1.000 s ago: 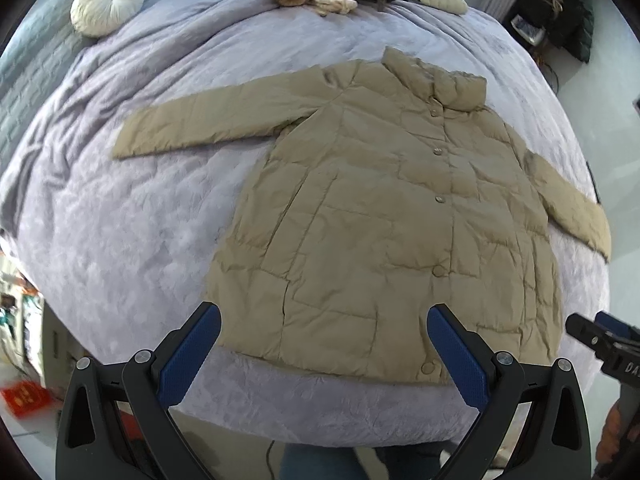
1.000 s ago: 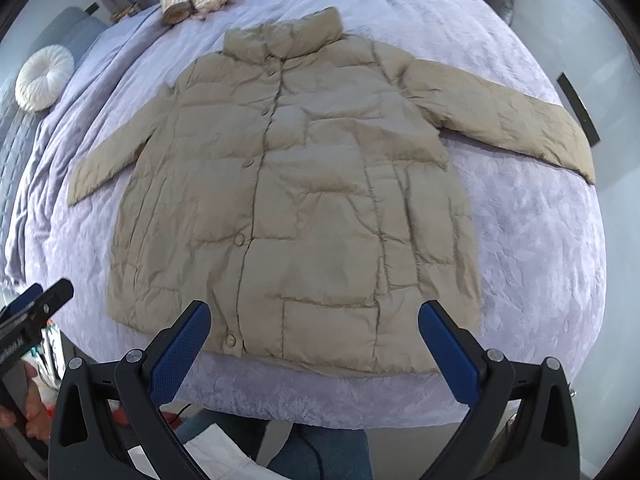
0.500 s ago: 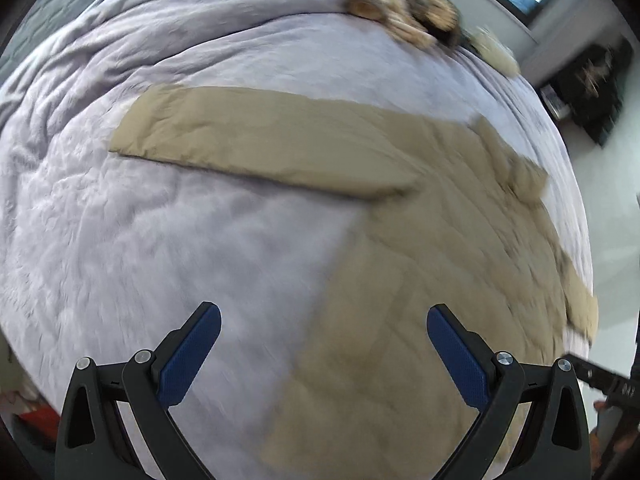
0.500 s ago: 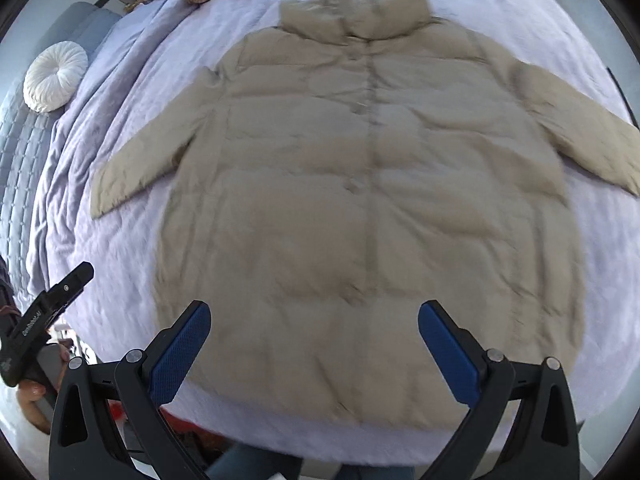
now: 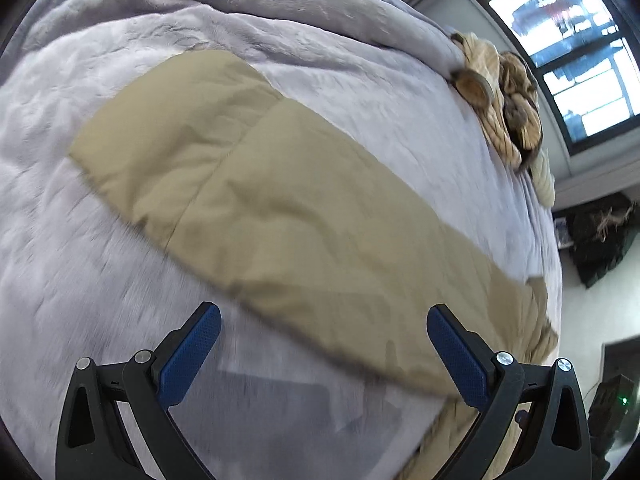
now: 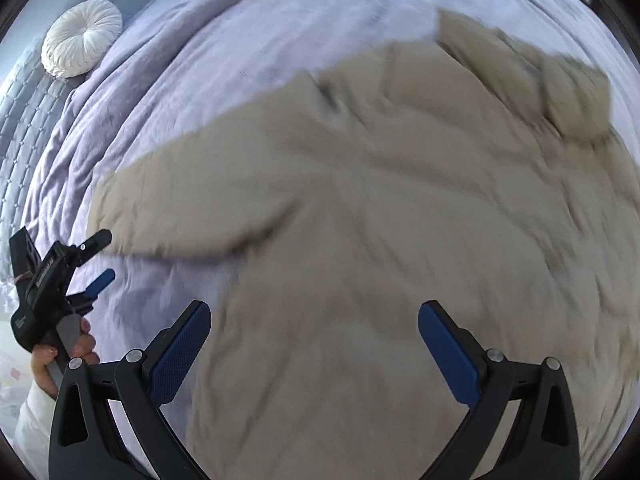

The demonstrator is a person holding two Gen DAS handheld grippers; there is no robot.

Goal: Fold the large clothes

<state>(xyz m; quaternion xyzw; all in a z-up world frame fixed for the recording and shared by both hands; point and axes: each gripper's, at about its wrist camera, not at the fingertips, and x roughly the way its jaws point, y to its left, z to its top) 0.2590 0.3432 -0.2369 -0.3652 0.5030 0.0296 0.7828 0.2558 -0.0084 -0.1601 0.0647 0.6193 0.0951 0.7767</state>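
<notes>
Across the middle of the lavender bedspread (image 6: pixel 168 64) lies a beige padded jacket (image 6: pixel 360 220), spread flat with its front up, though motion blur hides the finer detail. Its collar (image 6: pixel 532 80) points toward the far edge of the bed, and one sleeve (image 5: pixel 248 184) reaches out over the cover toward the side where the round white cushion (image 6: pixel 82 42) sits by the grey quilted headboard (image 6: pixel 24 120). A heap of tan knitted things (image 5: pixel 500 92) rests at the far edge of the bed, below a window (image 5: pixel 572 44).

The left gripper (image 5: pixel 320 350) hangs over the bedspread just beside the sleeve, blue pads spread wide with nothing between them; one pad overlaps the sleeve's lower edge in the picture, but contact cannot be judged. The right wrist view shows the same tool held in the person's hand (image 6: pixel 70 354) near the cuff end.

The right gripper (image 6: pixel 314 344) hovers above the jacket's body, its jaws likewise wide apart and empty.
</notes>
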